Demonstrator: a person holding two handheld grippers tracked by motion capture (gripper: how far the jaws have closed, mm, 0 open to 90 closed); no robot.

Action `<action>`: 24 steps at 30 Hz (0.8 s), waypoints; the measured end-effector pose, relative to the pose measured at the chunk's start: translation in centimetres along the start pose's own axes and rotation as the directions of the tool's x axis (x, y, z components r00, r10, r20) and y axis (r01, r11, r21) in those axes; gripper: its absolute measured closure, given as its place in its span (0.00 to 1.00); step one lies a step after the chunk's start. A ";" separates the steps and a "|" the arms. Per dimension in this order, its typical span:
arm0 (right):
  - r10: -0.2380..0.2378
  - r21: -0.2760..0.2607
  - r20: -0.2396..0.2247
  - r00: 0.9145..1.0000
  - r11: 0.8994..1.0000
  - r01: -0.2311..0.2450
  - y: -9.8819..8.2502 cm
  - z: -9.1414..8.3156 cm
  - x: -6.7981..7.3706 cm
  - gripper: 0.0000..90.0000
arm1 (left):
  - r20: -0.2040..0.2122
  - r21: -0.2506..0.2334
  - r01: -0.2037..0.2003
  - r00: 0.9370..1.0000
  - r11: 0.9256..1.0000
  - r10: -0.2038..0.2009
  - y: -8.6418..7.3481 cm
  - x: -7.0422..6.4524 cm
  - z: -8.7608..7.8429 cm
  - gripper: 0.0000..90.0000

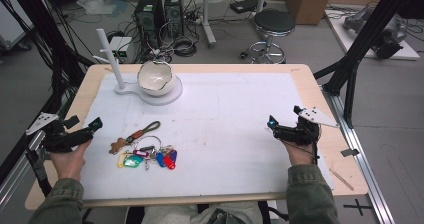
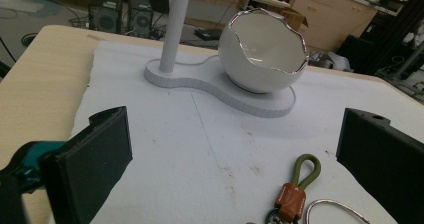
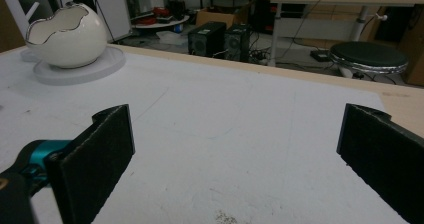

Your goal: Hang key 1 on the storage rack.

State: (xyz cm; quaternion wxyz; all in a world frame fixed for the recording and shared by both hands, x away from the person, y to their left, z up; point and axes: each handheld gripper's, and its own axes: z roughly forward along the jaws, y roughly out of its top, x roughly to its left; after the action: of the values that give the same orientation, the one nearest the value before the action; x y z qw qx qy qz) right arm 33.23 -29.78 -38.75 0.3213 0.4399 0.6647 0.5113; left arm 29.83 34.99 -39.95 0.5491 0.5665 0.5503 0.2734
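A bunch of keys point(image 1: 146, 153) with coloured tags, a brown leather fob and a green loop lies on the white mat point(image 1: 225, 134), left of centre. My left gripper point(image 1: 96, 124) rests at the mat's left edge, open, with its jaws wide apart and nothing between them. In the left gripper view its jaws point(image 2: 235, 134) point toward the white eggshell-shaped bowl point(image 2: 262, 54), and the green loop with its fob point(image 2: 299, 184) lies just ahead near the right jaw. My right gripper point(image 1: 272, 123) is at the mat's right side, open and empty point(image 3: 235, 129).
The bowl point(image 1: 156, 77) sits on a white stand point(image 1: 170, 96) with an upright post point(image 1: 110, 54) at the mat's back left. Beyond the table's far edge are computer towers point(image 1: 160, 11) and a stool point(image 1: 274, 24). Black frame struts point(image 1: 360, 49) rise at the right.
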 end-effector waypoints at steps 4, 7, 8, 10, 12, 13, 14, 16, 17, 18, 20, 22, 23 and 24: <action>-0.014 0.008 -0.003 1.000 1.000 0.014 0.0 0.1 0.0 0.01 | -0.002 0.002 0.001 1.000 1.000 -0.001 0.0 0.0 0.1 0.02; -0.007 0.015 0.002 1.000 1.000 0.007 0.0 0.1 0.0 0.01 | 0.004 0.007 -0.008 1.000 1.000 0.008 -0.1 -0.1 0.1 0.02; -0.005 0.012 0.003 1.000 1.000 0.005 0.0 0.1 0.0 0.01 | 0.004 0.007 -0.008 1.000 1.000 0.008 -0.1 -0.1 0.1 0.02; -0.002 0.007 0.005 1.000 1.000 0.002 0.0 0.1 -0.1 0.01 | 0.000 0.010 -0.010 1.000 1.000 0.010 -0.1 0.0 0.2 0.02; 0.006 0.008 0.005 1.000 1.000 -0.006 0.0 0.1 -0.1 0.01 | -0.002 0.016 -0.010 1.000 1.000 0.010 -0.1 0.0 0.3 0.02; 0.009 0.010 0.002 1.000 1.000 -0.009 0.0 0.1 -0.1 0.01 | 0.001 0.018 -0.011 1.000 1.000 0.010 -0.1 0.0 0.3 0.02; 0.007 0.009 0.004 1.000 1.000 -0.007 -0.1 0.2 -0.2 0.01 | 0.001 0.018 -0.011 1.000 1.000 0.010 -0.1 0.0 0.3 0.02; 0.011 0.014 -0.003 1.000 1.000 -0.011 -0.1 0.2 -0.1 0.01 | 0.000 0.021 -0.012 1.000 1.000 0.012 -0.1 -0.1 0.3 0.02; 0.007 0.012 -0.004 1.000 1.000 -0.007 -0.1 0.3 -0.1 0.01 | 0.001 0.024 -0.013 1.000 1.000 0.013 -0.1 -0.1 0.2 0.02; 0.005 0.016 -0.008 1.000 1.000 -0.005 -0.1 0.3 0.0 0.01 | 0.000 0.028 -0.010 1.000 1.000 0.010 -0.1 -0.2 0.2 0.02; -0.002 0.019 -0.008 1.000 1.000 0.002 -0.1 0.4 0.1 0.01 | 0.010 0.028 -0.006 1.000 1.000 0.006 -0.1 -0.5 0.2 0.02; -0.007 0.022 -0.011 1.000 1.000 0.007 -0.1 0.4 0.2 0.01 | 0.014 0.037 -0.022 1.000 0.999 0.021 0.0 -0.7 0.4 0.02; -0.008 0.022 -0.010 1.000 1.000 0.009 -0.1 0.4 0.2 0.01 | 0.014 0.037 -0.022 1.000 0.999 0.021 0.0 -0.7 0.4 0.02; -0.013 0.023 -0.010 1.000 1.000 0.014 -0.1 0.4 0.2 0.01 | 0.016 0.044 -0.030 0.999 0.999 0.029 0.0 -0.9 0.5 0.02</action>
State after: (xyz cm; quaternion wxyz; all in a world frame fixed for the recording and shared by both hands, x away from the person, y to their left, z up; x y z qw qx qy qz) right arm 33.44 -29.44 -38.95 0.3163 0.4365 0.6750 0.5037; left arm 30.05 34.04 -39.82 0.5367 0.5885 0.5435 0.2649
